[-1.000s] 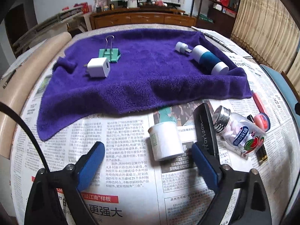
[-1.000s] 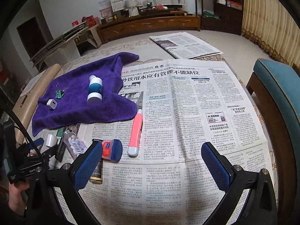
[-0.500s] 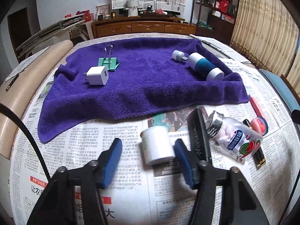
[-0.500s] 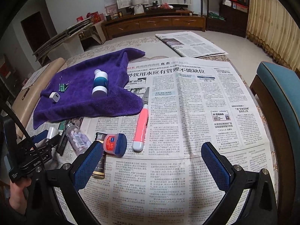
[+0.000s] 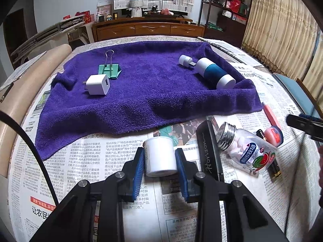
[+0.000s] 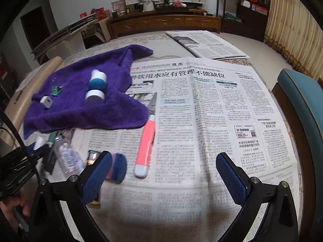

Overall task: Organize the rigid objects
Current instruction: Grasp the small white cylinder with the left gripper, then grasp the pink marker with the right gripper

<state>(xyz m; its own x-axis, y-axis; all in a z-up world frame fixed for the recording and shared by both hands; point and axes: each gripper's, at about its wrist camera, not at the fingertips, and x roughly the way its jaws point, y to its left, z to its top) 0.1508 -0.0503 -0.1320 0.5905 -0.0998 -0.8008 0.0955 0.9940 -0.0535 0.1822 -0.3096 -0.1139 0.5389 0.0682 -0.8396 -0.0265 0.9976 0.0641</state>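
White bottle (image 5: 160,156) lies flat, base toward camera

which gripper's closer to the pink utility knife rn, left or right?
Right. The right gripper hangs open just short of the pink utility knife, whose butt end lies between its fingers. The left gripper is off to the side, closed on the white bottle.

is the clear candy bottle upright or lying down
Lying down: the clear candy bottle rests on its side on the newspaper, silver cap on.
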